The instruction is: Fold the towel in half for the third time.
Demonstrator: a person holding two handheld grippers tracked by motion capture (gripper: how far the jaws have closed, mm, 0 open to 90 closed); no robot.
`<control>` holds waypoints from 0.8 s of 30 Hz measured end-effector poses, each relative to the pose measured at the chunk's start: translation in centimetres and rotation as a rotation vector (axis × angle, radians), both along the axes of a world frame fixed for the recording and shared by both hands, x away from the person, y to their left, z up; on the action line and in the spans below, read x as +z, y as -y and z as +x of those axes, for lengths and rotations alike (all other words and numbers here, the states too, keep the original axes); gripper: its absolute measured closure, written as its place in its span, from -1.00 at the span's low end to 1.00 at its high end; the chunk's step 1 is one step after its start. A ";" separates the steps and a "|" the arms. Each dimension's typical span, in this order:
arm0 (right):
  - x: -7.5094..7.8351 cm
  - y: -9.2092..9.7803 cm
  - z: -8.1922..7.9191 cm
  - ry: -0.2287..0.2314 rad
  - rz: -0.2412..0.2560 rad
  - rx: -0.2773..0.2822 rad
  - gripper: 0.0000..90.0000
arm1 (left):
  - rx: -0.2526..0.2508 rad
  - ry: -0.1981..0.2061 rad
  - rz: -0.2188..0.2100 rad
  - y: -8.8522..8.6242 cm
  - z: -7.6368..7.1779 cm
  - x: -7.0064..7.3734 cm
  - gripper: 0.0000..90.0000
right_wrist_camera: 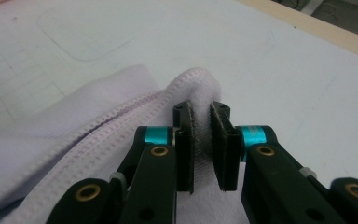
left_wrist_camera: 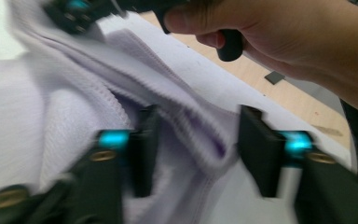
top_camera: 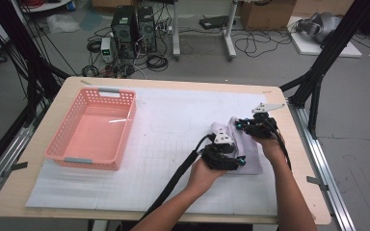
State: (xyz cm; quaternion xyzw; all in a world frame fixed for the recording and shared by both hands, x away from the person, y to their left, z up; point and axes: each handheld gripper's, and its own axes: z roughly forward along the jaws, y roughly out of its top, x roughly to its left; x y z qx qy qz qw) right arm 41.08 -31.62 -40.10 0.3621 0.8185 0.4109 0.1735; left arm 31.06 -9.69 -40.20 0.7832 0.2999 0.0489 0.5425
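Here, in the high view, a pale purple cloth (top_camera: 250, 151) lies on the white mat (top_camera: 173, 144), at about 4 o'clock from the middle of the table (top_camera: 53, 120). The left gripper (top_camera: 241, 161) sits at the near edge of the cloth. The right gripper (top_camera: 241, 125) sits at its far edge, at about 1 o'clock from the left one. A pink basket (top_camera: 91, 130) stands at 9 o'clock, well apart from the cloth, and nothing is in it. Around the table the grey floor (top_camera: 270, 62) has many cables, two black computer boxes (top_camera: 134, 26) and a cardboard box (top_camera: 265, 14).

In the left gripper view, the picture is blurry. The left gripper (left_wrist_camera: 196, 149) has its jaws wide apart, and a fold of the cloth (left_wrist_camera: 51, 116) runs between them. They do not pinch it yet. The other hand (left_wrist_camera: 284, 37) shows at 1 o'clock.

In the right gripper view, the right gripper (right_wrist_camera: 203, 144) has its jaws squeezed on a stitched edge of the cloth (right_wrist_camera: 74, 121), which bunches up between them.

I think the job looks like folding or lifting the cloth. One edge is caught. The left side still needs a grip, and the cloth is not in the basket.
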 end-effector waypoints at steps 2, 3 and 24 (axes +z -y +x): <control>-0.3 0.4 -0.1 0.000 -0.006 -0.018 0.80 | 0.015 0.030 -0.031 -1.4 -0.3 0.4 -0.08; -0.5 0.6 -0.2 -0.004 -0.007 -0.026 0.80 | 0.027 0.050 -0.040 -2.1 -0.4 0.6 -0.09; 1.1 4.5 -7.6 0.054 0.016 -0.169 0.25 | 0.233 0.207 -0.063 -16.8 0.2 -0.2 -0.27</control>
